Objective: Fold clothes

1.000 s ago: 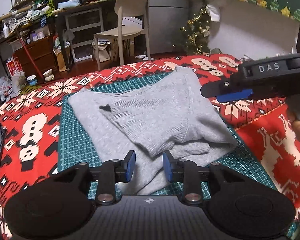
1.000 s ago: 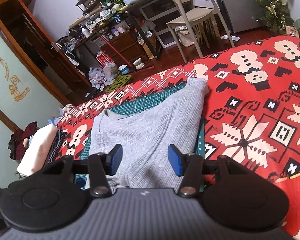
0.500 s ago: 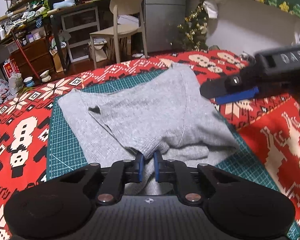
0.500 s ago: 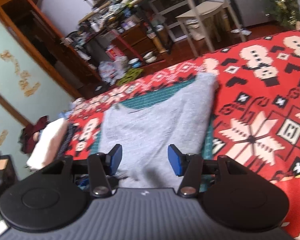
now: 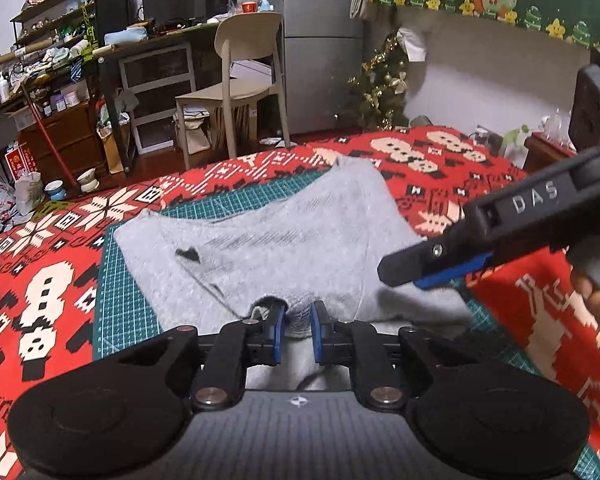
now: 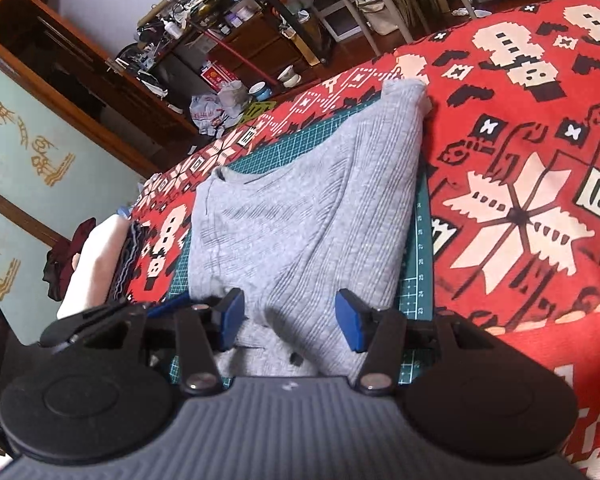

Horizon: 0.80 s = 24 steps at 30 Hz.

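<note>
left tongs (image 5: pixel 297 327) pinched on a bunch of the grey sweater (image 5: pixel 300 236) at its near edge, sweater lying on the green mat (image 5: pixel 128 300), long axis running away. right tongs (image 6: pixel 290 320) gape wide just over that near edge, nothing held, next to grab.

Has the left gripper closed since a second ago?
Yes. The left gripper has closed inward, pinching a fold of the gray sweater on the green cutting mat.

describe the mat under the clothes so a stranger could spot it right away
Start from the red patterned blanket with white snowflakes. Flat on it lies a dark green gridded cutting mat, partly covered by the grey knitted sweater. Its fine white ruled squares set it apart.
</note>
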Each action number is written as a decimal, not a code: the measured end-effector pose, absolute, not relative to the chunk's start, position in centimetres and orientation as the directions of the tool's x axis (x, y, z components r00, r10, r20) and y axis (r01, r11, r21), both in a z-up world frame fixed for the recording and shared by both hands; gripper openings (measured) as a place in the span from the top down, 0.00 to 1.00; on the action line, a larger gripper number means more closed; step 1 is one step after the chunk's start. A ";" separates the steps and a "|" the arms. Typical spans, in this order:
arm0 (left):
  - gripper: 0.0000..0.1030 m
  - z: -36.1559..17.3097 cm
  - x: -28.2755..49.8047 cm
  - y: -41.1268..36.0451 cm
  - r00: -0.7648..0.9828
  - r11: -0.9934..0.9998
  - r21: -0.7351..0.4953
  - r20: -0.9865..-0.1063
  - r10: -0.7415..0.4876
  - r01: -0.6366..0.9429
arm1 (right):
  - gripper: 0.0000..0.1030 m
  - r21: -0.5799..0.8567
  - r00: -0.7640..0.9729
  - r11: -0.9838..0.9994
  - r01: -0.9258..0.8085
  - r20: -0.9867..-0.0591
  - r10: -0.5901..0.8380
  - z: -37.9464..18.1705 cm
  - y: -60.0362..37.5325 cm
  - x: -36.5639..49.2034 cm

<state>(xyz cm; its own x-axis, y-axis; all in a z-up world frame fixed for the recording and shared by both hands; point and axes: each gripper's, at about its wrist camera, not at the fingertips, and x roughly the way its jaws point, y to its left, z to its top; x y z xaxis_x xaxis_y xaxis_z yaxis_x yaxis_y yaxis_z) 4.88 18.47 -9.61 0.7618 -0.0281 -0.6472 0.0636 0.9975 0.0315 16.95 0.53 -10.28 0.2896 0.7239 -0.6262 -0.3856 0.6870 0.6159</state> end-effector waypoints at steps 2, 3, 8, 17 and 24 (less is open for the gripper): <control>0.83 -9.8 4.6 18.4 0.757 0.996 0.042 -0.653 -0.033 0.080 | 0.47 0.613 0.288 0.688 -0.389 -0.629 0.723 -10.3 0.7 17.0; 0.80 -9.9 4.4 18.3 0.756 0.995 0.055 -0.654 -0.029 0.086 | 0.46 0.611 0.287 0.689 -0.390 -0.630 0.721 -10.4 0.8 17.0; 0.70 -10.6 3.6 17.6 0.769 0.978 0.161 -0.639 0.001 0.133 | 0.47 0.614 0.288 0.689 -0.385 -0.630 0.722 -10.2 0.6 17.1; 0.98 -10.1 4.1 17.8 0.785 0.977 0.181 -0.619 0.027 0.109 | 0.47 0.603 0.296 0.701 -0.380 -0.639 0.710 -10.4 0.7 17.3; 0.98 -8.0 4.0 21.5 0.721 0.995 -0.071 -0.686 -0.100 0.071 | 0.47 0.618 0.297 0.697 -0.364 -0.632 0.716 -11.0 0.4 17.4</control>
